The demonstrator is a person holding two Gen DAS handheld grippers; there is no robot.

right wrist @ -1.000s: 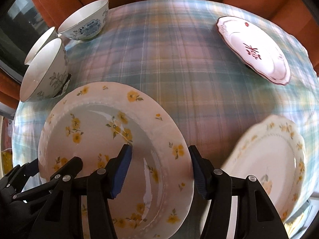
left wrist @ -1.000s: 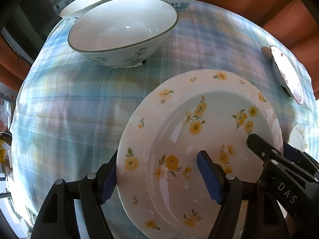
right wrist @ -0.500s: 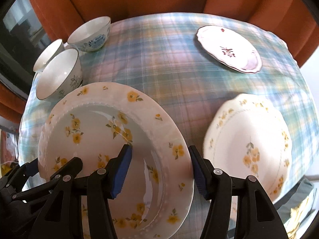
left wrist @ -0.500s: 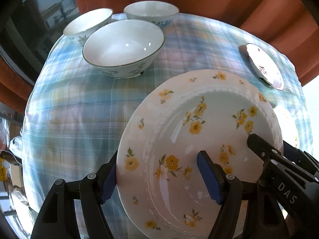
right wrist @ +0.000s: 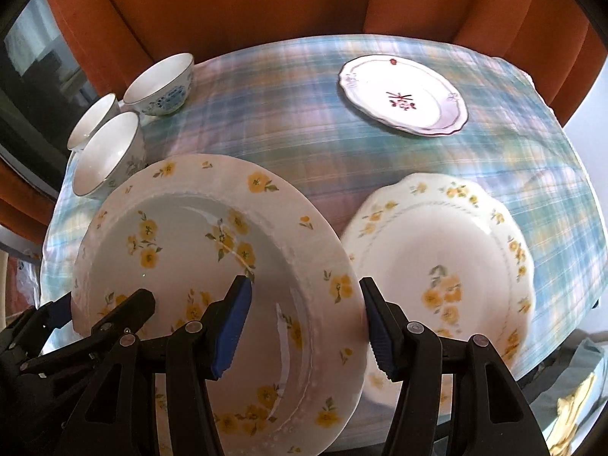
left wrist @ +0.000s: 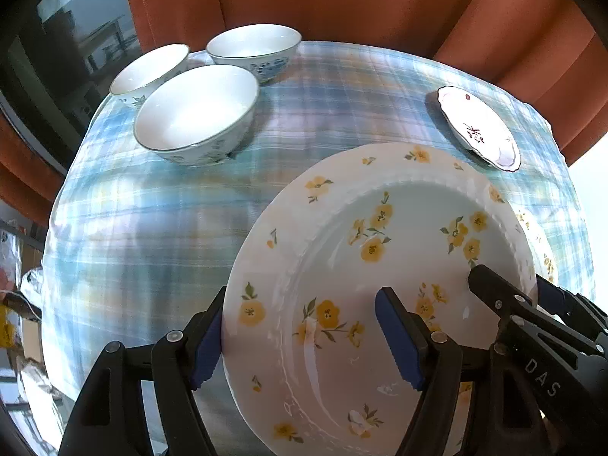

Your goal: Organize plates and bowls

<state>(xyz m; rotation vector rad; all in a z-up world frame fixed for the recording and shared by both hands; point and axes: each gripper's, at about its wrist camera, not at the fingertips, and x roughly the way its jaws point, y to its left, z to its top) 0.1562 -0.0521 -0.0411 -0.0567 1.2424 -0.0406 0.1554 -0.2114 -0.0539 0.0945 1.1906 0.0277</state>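
You have the yellow-flowered plate (right wrist: 212, 266) pinched at opposite rims by the left gripper (left wrist: 304, 338) and right gripper (right wrist: 304, 319), aloft near the scalloped plate (right wrist: 448, 266) on the tabletop (right wrist: 273, 125); uneven pull could slip the glazed rim and chip both.

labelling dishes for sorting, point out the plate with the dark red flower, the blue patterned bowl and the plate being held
dark red flower plate (right wrist: 402, 95), right wrist view, on its centre motif
blue patterned bowl (left wrist: 254, 46), left wrist view, on its inner wall
held plate (left wrist: 380, 266), left wrist view, on its well
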